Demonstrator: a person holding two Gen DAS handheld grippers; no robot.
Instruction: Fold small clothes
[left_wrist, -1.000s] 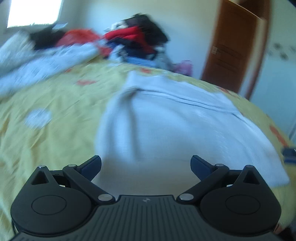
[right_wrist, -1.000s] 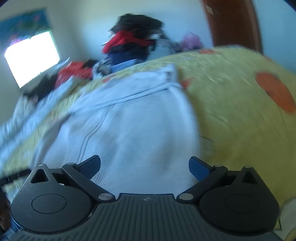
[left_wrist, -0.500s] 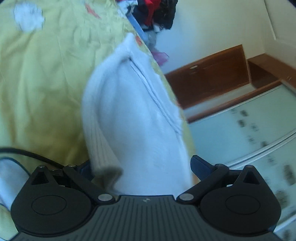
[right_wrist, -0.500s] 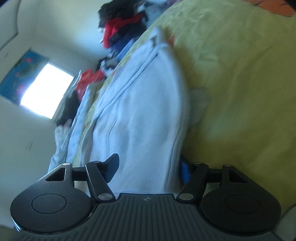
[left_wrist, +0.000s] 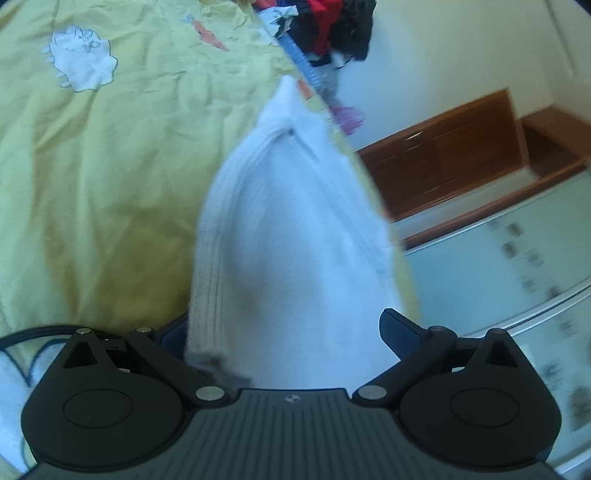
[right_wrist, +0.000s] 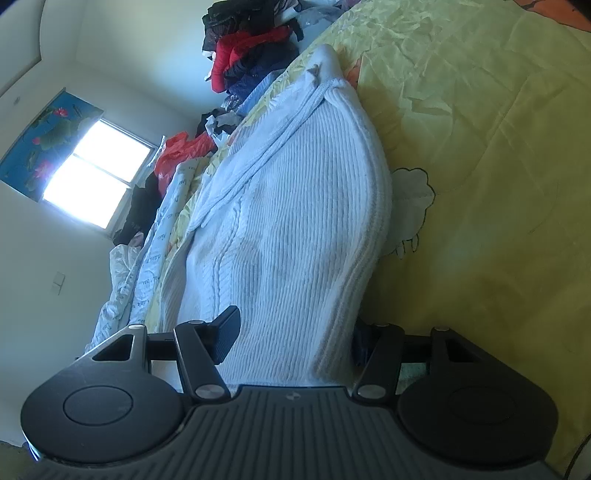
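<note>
On the bed (right_wrist: 498, 147), both tools straddle the soft, floppy white knit (right_wrist: 295, 221) edges, left tool (left_wrist: 284, 332) spread, right tool (right_wrist: 291, 332) half-closed, unclamped.

White ribbed garment (right_wrist: 295, 229) lies between the right gripper's (right_wrist: 291, 332) parted fingers (right_wrist: 227, 328).

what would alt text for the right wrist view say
The open right gripper straddles the near edge of a white ribbed knit garment lying on a yellow bedspread. Behind are a heap of red and dark clothes and a bright window.
</note>
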